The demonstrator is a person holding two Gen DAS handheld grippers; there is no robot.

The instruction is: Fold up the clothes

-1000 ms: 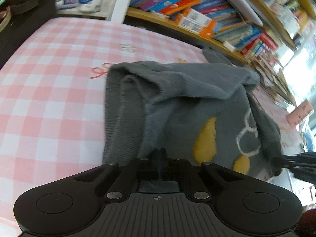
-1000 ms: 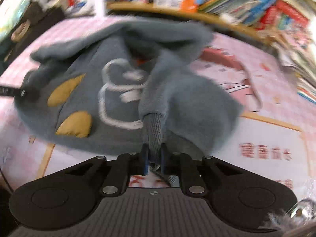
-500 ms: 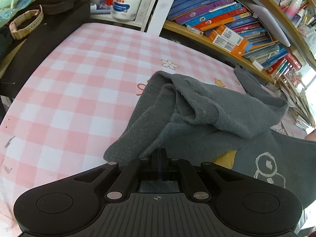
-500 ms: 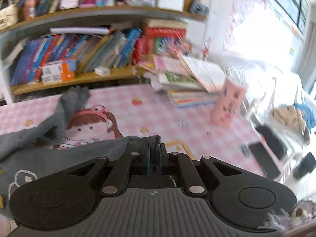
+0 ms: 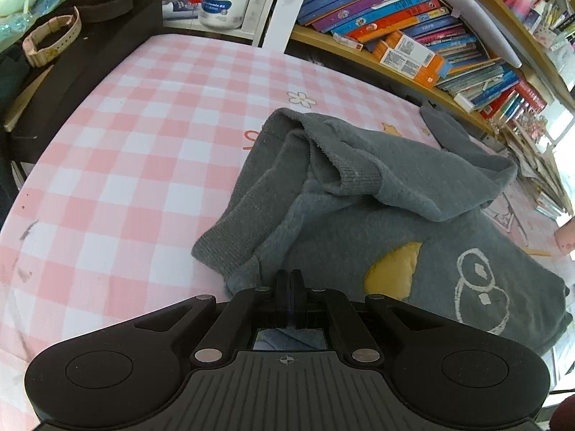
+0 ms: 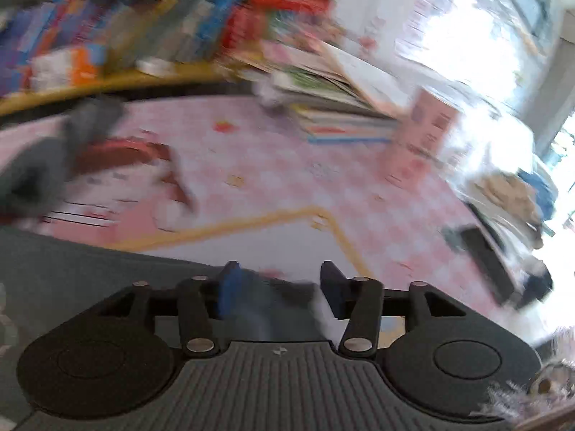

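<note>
A grey sweater (image 5: 377, 194) with yellow patches and a white outline drawing lies crumpled on the pink checked tablecloth (image 5: 143, 151); one ribbed sleeve is folded across its body. My left gripper (image 5: 290, 282) is shut on the sweater's near edge at its lower left. In the blurred right wrist view the sweater (image 6: 79, 269) fills the lower left. The right gripper (image 6: 280, 287) has its jaws opening, and a loose bit of grey cloth (image 6: 273, 305) sits between the fingers with neither pad pressing on it.
A low wooden shelf of books (image 5: 413, 46) runs along the table's far side. A white tin (image 5: 224, 3) and a black box with a watch strap (image 5: 50, 39) stand at the far left. A stack of books (image 6: 334, 107) and a pink carton (image 6: 420, 136) are on the right.
The right gripper swung right, away from the sweater's middle, and its jaws parted, releasing the pinched cloth. The sweater has been drawn out wider. The left gripper stays shut on its edge.
</note>
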